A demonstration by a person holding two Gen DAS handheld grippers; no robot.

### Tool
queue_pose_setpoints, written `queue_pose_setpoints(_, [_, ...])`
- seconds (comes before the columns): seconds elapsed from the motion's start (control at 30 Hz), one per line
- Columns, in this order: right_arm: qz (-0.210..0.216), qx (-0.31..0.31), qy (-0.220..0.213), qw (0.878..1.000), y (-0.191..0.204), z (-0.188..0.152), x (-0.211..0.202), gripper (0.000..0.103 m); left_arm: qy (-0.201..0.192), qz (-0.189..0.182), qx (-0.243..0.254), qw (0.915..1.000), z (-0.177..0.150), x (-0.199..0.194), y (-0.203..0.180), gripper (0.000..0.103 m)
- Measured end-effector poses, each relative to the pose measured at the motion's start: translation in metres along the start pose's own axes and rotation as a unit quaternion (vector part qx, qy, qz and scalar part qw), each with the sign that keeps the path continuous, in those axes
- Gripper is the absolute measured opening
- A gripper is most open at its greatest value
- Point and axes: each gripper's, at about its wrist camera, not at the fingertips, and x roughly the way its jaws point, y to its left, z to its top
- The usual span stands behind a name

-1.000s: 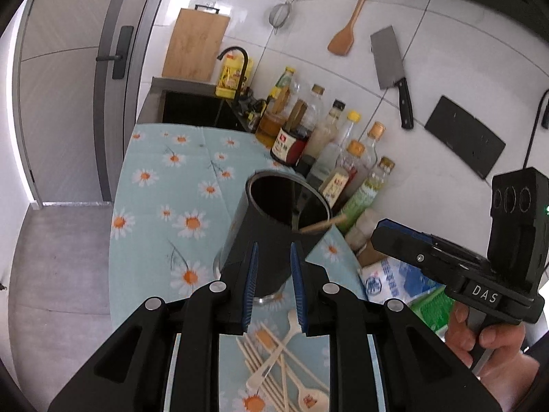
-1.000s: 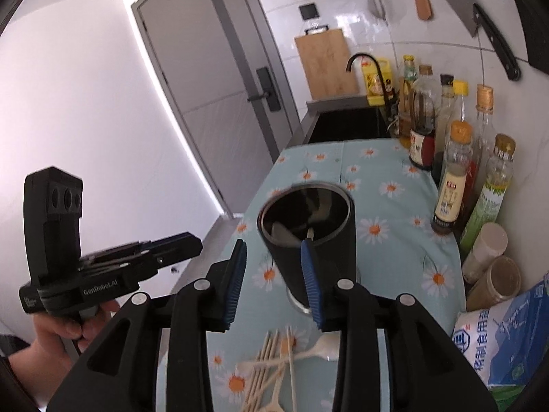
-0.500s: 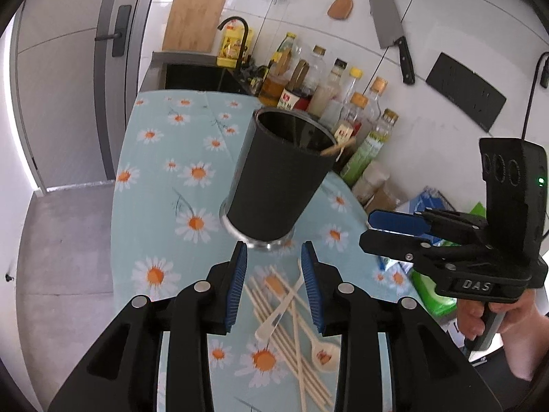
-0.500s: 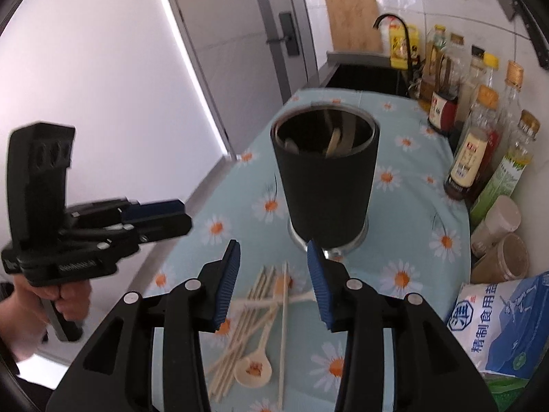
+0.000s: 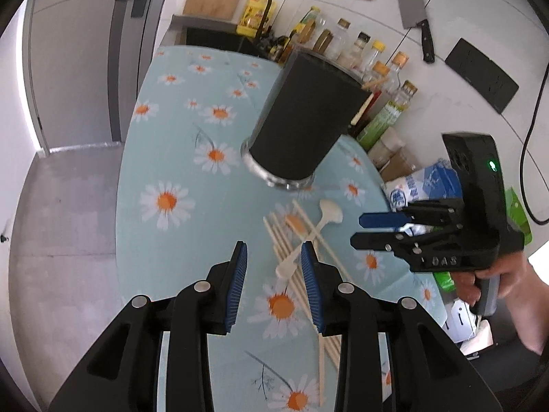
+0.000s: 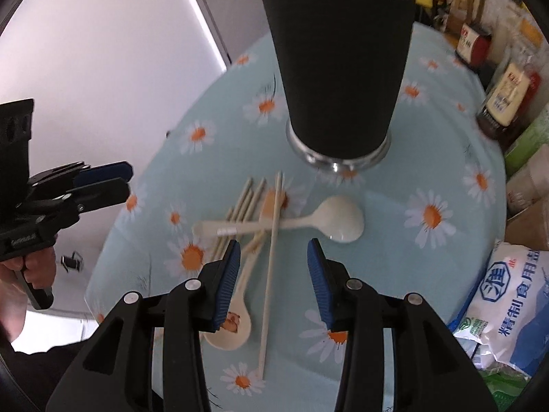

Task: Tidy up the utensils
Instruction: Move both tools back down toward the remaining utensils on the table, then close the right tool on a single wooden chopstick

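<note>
A black utensil holder (image 5: 308,116) (image 6: 338,65) stands on the daisy tablecloth, with a wooden stick end showing at its rim. In front of it lie a white spoon (image 6: 329,221) (image 5: 314,231), a cream spoon (image 6: 235,316) and several wooden chopsticks (image 6: 271,267) (image 5: 302,285) in a crossed pile. My right gripper (image 6: 274,257) is open and empty, just above the pile. My left gripper (image 5: 274,261) is open and empty over the near end of the pile. Each gripper shows in the other's view: the right (image 5: 374,230), the left (image 6: 113,178).
Sauce and oil bottles (image 5: 381,79) line the wall behind the holder. A blue-and-white bag (image 6: 511,309) and jars (image 6: 532,185) sit at the right. A sink (image 5: 212,36) is at the far end. The table's left edge (image 5: 123,189) drops to the floor.
Both grippers have dropped lower and pulled back from the holder toward the utensil pile. Both have opened wider. Nothing has been picked up.
</note>
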Motion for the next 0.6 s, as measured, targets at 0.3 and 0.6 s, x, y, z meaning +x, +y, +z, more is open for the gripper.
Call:
queue_pose_setpoints(0.3, [0.018, 0.015, 0.063, 0.998, -0.005, 0.001, 0.032, 0.03, 0.028, -0.011, -0.021, 0.9993, -0.03, 0.011, 0.008, 0.031])
queue_pose_setpoints(0.6, [0.015, 0.022, 0.098, 0.995, -0.006, 0.009, 0.051, 0.015, 0.058, -0.026, -0.033, 0.9975, -0.043, 0.017, 0.01, 0.031])
